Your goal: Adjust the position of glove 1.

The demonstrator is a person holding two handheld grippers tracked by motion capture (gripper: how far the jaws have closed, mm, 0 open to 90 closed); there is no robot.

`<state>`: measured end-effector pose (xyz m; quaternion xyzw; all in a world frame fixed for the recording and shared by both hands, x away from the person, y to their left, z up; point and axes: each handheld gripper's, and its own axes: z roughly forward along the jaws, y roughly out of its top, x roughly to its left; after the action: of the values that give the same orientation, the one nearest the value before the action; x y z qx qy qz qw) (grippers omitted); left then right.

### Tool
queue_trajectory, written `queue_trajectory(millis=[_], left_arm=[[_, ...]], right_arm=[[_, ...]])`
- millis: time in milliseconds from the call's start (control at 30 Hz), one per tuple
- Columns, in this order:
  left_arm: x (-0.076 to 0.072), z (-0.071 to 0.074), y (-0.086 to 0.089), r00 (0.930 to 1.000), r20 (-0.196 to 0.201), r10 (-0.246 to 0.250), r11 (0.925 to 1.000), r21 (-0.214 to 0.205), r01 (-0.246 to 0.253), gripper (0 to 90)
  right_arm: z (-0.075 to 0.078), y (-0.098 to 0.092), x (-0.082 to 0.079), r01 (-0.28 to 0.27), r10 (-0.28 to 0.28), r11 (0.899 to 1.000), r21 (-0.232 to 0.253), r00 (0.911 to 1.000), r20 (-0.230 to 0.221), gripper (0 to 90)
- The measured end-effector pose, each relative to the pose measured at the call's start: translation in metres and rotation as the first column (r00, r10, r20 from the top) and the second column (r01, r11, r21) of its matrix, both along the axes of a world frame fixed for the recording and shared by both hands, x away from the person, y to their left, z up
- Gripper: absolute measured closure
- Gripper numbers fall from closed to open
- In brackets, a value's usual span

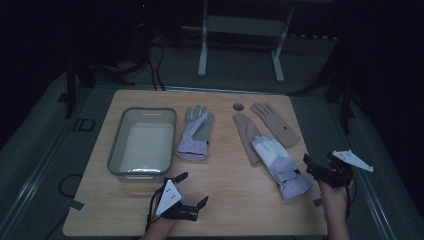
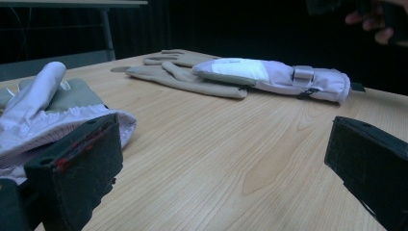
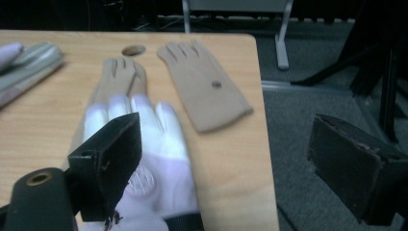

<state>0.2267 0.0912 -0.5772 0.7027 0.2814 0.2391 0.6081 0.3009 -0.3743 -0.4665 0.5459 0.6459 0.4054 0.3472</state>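
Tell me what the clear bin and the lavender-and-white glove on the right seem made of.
The clear rectangular bin looks like glossy see-through plastic: the tabletop shows through its walls. The padded lavender-and-white glove looks like matte woven fabric, probably synthetic, puffy, with a strap at its cuff.

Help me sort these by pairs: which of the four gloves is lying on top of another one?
The white-and-lilac padded glove on the right: its fingers overlap the left beige glove. The other beige glove and the lilac glove by the bin lie flat alone.

My left gripper (image 1: 189,189) low at near table edge, jaws wide apart, nothing between them. My right gripper (image 1: 320,169) raised at right edge, jaws spread wide, empty. Both hands grip handles from below.
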Motion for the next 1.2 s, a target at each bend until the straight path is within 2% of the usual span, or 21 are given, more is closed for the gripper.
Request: queue_trajectory(millis=[67, 200, 333, 400, 533, 667, 800, 933, 1000, 1033, 1167, 1200], left_arm=[[0.000, 0.000, 0.000, 1.0000, 0.000, 0.000, 1.0000, -0.002, 0.000, 0.1], [0.000, 0.000, 0.000, 1.0000, -0.001, -0.001, 1.0000, -0.001, 0.001, 0.1], [0.000, 0.000, 0.000, 1.0000, -0.003, -0.001, 1.0000, -0.005, 0.001, 0.1], [0.000, 0.000, 0.000, 1.0000, -0.004, -0.001, 1.0000, -0.007, 0.001, 0.1], [0.000, 0.000, 0.000, 1.0000, -0.001, -0.004, 1.0000, -0.001, 0.004, 0.1], [0.000, 0.000, 0.000, 1.0000, -0.003, -0.005, 1.0000, -0.001, 0.005, 0.1], [0.000, 0.000, 0.000, 1.0000, -0.003, -0.007, 1.0000, -0.001, 0.007, 0.1], [0.000, 0.000, 0.000, 1.0000, -0.004, -0.007, 1.0000, 0.000, 0.007, 0.1], [0.000, 0.000, 0.000, 1.0000, -0.004, -0.006, 1.0000, 0.001, 0.006, 0.1], [0.000, 0.000, 0.000, 1.0000, -0.004, -0.006, 1.0000, 0.001, 0.006, 0.1], [0.000, 0.000, 0.000, 0.9999, -0.008, -0.009, 1.0000, -0.003, 0.009, 0.1], [0.000, 0.000, 0.000, 0.9999, -0.008, -0.009, 1.0000, -0.003, 0.009, 0.1]], right_arm=[[0.010, 0.003, 0.002, 0.002, -0.001, 1.000, -0.021, 0.9999, 0.016, 12.0], [0.026, 0.010, 0.006, -0.012, 0.013, 1.000, -0.017, 0.9986, 0.051, 11.3], [0.037, 0.017, 0.010, -0.051, 0.051, 0.999, 0.008, 0.9977, 0.044, 13.6], [0.041, 0.023, 0.013, -0.045, 0.046, 0.999, -0.016, 0.9978, 0.049, 13.5], [0.047, 0.033, 0.017, -0.064, 0.065, 0.998, -0.021, 0.9968, 0.046, 13.6], [0.051, 0.042, 0.023, -0.095, 0.095, 0.995, 0.001, 0.9950, 0.032, 13.7], [0.051, 0.052, 0.028, -0.125, 0.125, 0.992, -0.006, 0.9920, 0.018, 13.8], [0.049, 0.071, 0.037, -0.169, 0.169, 0.986, -0.017, 0.9856, -0.009, 13.9], [0.048, 0.079, 0.042, -0.213, 0.212, 0.977, -0.011, 0.9768, -0.026, 13.9], [0.048, 0.084, 0.043, -0.220, 0.220, 0.975, -0.016, 0.9753, -0.023, 13.9], [0.047, 0.102, 0.050, -0.288, 0.287, 0.958, -0.017, 0.9572, -0.038, 13.8], [0.047, 0.102, 0.050, -0.288, 0.287, 0.958, -0.017, 0.9572, -0.038, 13.8]])
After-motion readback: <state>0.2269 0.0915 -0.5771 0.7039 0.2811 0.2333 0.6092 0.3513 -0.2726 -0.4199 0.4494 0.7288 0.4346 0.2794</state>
